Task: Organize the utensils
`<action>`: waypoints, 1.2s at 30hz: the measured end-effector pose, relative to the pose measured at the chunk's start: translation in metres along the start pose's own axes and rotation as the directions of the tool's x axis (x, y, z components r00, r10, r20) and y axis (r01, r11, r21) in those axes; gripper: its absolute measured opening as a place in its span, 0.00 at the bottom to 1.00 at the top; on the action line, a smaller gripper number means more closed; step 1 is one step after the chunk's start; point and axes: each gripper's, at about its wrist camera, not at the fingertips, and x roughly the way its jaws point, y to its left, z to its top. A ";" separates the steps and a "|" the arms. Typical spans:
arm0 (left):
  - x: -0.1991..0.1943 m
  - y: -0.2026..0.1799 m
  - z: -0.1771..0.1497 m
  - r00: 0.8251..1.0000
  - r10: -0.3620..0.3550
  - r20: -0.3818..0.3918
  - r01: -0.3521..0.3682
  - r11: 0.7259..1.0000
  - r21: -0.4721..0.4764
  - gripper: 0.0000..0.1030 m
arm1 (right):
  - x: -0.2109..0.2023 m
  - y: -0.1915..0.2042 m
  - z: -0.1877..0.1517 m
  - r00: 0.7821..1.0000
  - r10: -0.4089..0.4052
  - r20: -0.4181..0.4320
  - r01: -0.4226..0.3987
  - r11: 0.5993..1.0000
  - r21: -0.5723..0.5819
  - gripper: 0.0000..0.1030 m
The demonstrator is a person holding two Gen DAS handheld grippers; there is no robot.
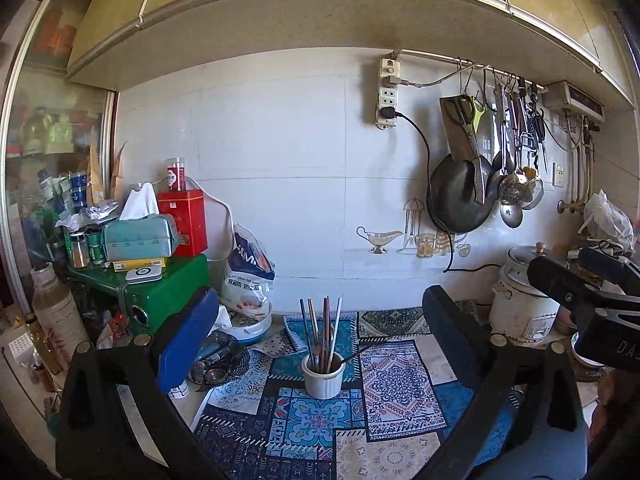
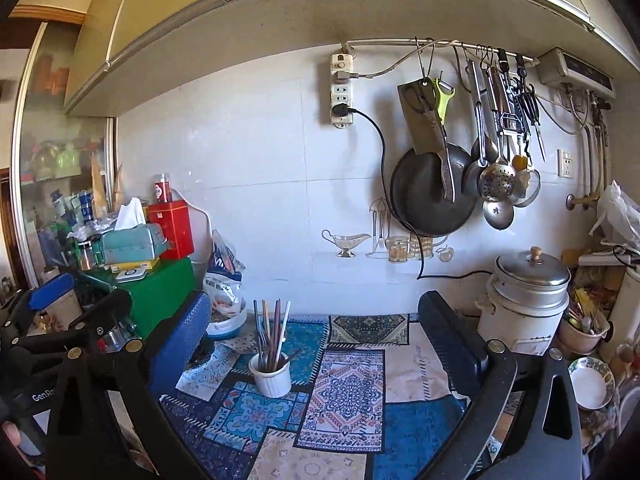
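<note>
Both my left gripper (image 1: pixel 320 332) and right gripper (image 2: pixel 314 330) hover spread wide, empty, near the white ribbed ceramic cup (image 1: pixel 323 376) of upright chopsticks (image 1: pixel 320 328) on the patterned blue cloth (image 1: pixel 320 432).

Daylight was bright and even; the white tiled wall (image 1: pixel 280 152) glared softly. Hanging utensils cast faint shadows. Fisheye bending curved the edges, and corners fell dark.

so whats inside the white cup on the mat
The white ribbed cup holds a bundle of upright chopsticks, some dark and some pale, plus one dark utensil leaning over its right rim. Their lower ends and the cup's bottom are hidden by its wall.
</note>
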 end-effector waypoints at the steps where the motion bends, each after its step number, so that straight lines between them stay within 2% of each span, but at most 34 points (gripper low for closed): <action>1: 0.001 0.000 0.000 1.000 0.000 -0.001 0.000 1.000 0.001 0.99 | 0.001 0.000 0.000 1.000 -0.002 0.000 0.002 1.000 -0.001 1.00; 26: 0.019 0.012 -0.002 1.000 0.000 -0.023 0.000 1.000 -0.021 0.99 | 0.015 0.008 -0.001 0.999 0.005 -0.038 -0.006 1.000 -0.008 1.00; 36: 0.019 0.014 -0.001 1.000 -0.024 -0.019 0.023 0.999 -0.039 0.99 | 0.017 0.010 -0.001 0.999 0.008 -0.042 -0.008 1.000 -0.003 1.00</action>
